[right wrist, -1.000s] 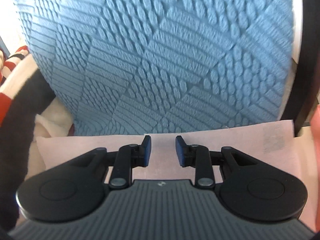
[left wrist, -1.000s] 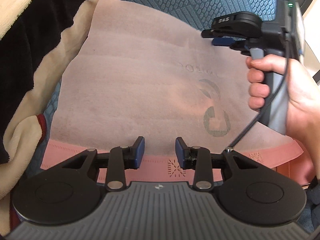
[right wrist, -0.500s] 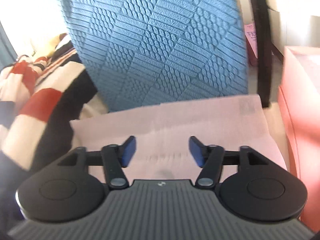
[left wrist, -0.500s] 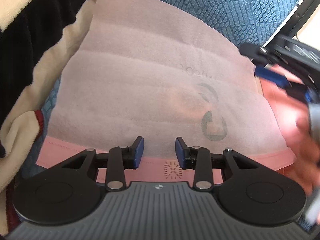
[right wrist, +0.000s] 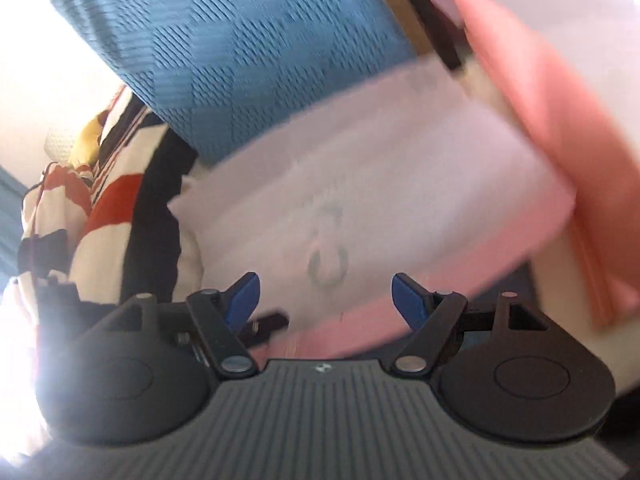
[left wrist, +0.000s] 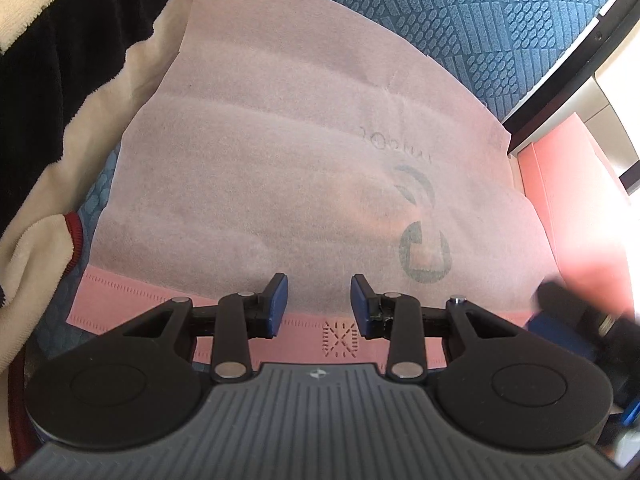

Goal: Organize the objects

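Observation:
A thin pale pink sheet of paper [left wrist: 280, 152] with a grey printed logo [left wrist: 424, 256] lies spread over a pink flat piece [left wrist: 160, 300] whose perforated edge shows at the near side. My left gripper [left wrist: 319, 304] hovers over that near edge, jaws partly apart and nothing between them. In the blurred right wrist view, my right gripper [right wrist: 325, 300] is above the same sheet [right wrist: 380, 168]. Its jaws are opening wide and hold nothing. A dark smear at the lower right of the left wrist view is the right gripper's body [left wrist: 580, 328].
A blue textured cushion [left wrist: 440, 8] lies under and behind the sheet. Cream, black and red striped fabric [left wrist: 60, 80] is heaped along the left. A pink box [left wrist: 568, 200] stands at the right, close to the sheet's edge, beyond a black frame bar.
The right gripper swung from the sheet's far edge round to its near right side and rolled, its jaws spreading wide. The left gripper stayed put.

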Tool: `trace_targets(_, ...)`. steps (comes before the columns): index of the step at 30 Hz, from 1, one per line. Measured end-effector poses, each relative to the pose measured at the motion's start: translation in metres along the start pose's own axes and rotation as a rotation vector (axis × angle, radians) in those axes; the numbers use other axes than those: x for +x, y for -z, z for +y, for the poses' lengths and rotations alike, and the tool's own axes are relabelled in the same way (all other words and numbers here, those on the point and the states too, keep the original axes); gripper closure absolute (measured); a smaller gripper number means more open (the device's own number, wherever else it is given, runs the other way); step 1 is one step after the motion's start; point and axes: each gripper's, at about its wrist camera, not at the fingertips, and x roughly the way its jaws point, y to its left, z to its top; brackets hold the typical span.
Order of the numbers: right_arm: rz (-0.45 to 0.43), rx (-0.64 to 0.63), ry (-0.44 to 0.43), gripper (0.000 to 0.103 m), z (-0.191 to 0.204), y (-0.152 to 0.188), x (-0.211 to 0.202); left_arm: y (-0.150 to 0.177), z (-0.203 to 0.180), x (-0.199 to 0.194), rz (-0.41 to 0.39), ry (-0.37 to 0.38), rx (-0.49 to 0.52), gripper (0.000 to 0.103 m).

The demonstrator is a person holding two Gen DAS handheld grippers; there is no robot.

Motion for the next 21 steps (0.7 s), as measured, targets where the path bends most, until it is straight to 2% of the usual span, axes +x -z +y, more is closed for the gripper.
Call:
trace_targets(4, 0.087, 0.109, -0.012, 0.03, -0.011, 0.011, 0.018, -0.002, 0.002, 0.001, 0.0, 0.006, -0.011, 0.063)
trace_targets(9, 0.145, 0.249, -0.036, 0.032, -0.023, 0.024, 0.024, -0.005, 0.008, 0.001, -0.001, 0.014, -0.027, 0.063)
trace_targets(11, 0.17, 0.253, -0.039, 0.033, -0.022, 0.031, 0.027, -0.007, 0.01, 0.0, -0.004, 0.011, -0.031, 0.063)
trace_targets(15, 0.178, 0.253, -0.042, 0.041, -0.017, 0.037, 0.032, -0.01, 0.011, 0.001, -0.005, 0.009, -0.036, 0.063)
trace_targets(17, 0.151, 0.221, -0.019, 0.05, -0.015, 0.032, 0.032, -0.011, 0.011, 0.001, -0.003, 0.007, -0.033, 0.063)
trace_targets(21, 0.084, 0.15, 0.032, 0.079, -0.013, 0.019, 0.029, -0.015, 0.012, 0.001, -0.001, 0.001, -0.026, 0.063)
